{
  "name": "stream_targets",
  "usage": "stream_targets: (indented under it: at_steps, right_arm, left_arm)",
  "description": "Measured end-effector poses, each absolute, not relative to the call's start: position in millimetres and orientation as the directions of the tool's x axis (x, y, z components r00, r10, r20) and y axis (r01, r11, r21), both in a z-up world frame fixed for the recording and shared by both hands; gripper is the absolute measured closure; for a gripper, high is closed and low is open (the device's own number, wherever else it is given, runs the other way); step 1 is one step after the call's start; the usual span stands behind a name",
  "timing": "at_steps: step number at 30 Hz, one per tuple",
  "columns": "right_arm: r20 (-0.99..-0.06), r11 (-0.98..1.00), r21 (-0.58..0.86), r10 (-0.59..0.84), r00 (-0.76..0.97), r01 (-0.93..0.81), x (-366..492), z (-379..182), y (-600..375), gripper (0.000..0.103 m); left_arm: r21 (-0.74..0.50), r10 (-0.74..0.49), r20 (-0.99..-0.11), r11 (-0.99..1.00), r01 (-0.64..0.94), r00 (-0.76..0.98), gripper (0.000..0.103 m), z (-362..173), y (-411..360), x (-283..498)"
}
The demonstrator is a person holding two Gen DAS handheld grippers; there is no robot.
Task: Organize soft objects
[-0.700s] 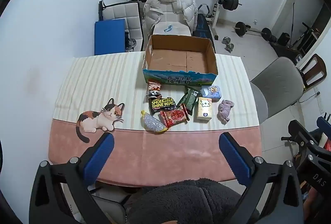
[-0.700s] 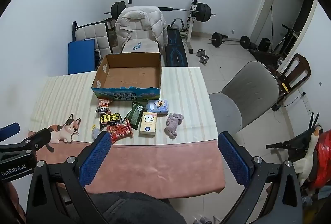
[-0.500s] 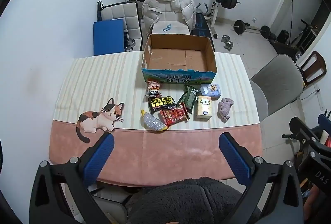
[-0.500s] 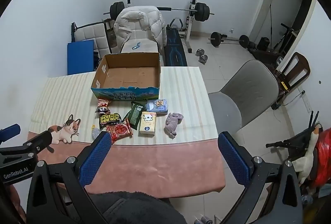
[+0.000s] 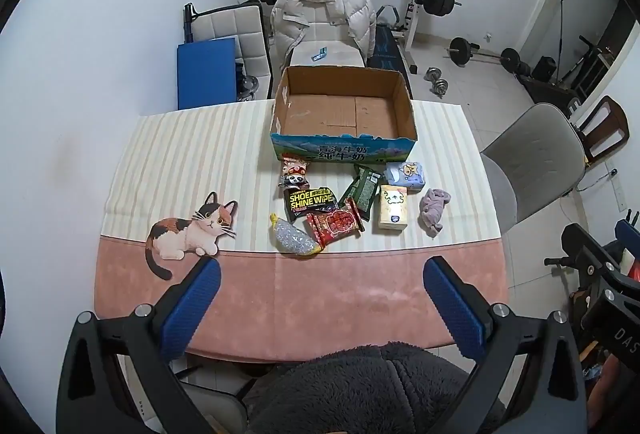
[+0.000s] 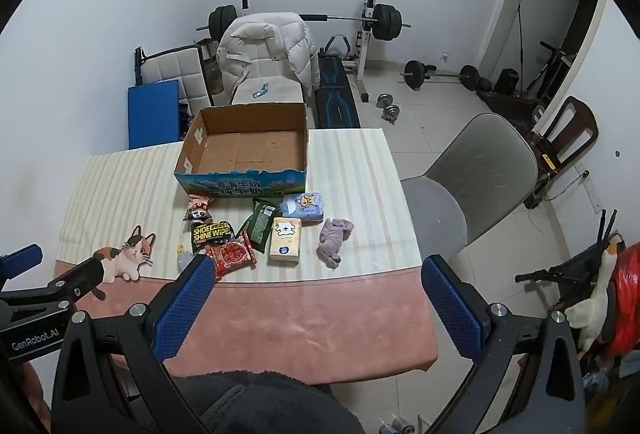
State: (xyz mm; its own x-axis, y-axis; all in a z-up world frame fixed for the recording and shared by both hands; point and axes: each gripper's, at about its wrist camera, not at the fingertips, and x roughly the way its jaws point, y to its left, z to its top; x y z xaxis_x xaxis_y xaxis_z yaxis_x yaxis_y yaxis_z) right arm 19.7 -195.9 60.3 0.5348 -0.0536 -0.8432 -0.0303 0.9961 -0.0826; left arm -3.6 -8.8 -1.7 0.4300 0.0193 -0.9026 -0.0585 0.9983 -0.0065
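Note:
An open, empty cardboard box [image 5: 344, 109] [image 6: 244, 149] stands at the table's far side. In front of it lie soft items: a grey cloth [image 5: 433, 209] [image 6: 334, 236], a blue tissue pack [image 5: 407, 174] [image 6: 303, 206], a yellow tissue pack [image 5: 393, 209] [image 6: 285, 237], a green packet [image 5: 363, 189], a red packet [image 5: 336, 224], a black "Shoe Shine Wipe" pack [image 5: 309, 201] [image 6: 211, 232], a panda snack bag [image 5: 295, 173] and a clear pouch [image 5: 294, 238]. My left gripper [image 5: 320, 296] and right gripper [image 6: 316, 296] are both open and empty, high above the table's near edge.
The table wears a striped and pink cloth [image 5: 192, 169] with a printed cat [image 5: 192, 230]. A grey chair [image 6: 472, 177] stands right of the table. A chair with a white jacket [image 5: 324, 13], a blue mat and gym weights are behind.
Both grippers have shifted slightly; the views have drifted a little. Nothing on the table has moved.

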Motion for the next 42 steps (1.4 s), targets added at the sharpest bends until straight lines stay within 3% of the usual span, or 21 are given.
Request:
stream_targets:
  at_steps: [42]
  right_arm:
    - [-0.846, 0.997, -0.08, -0.061, 0.529, -0.013, 14.0, 56.1, -191.0, 0.0]
  left_arm:
    - [-0.022, 0.005, -0.906, 0.998, -0.059, 0.423, 0.0, -4.3, -0.4, -6.1]
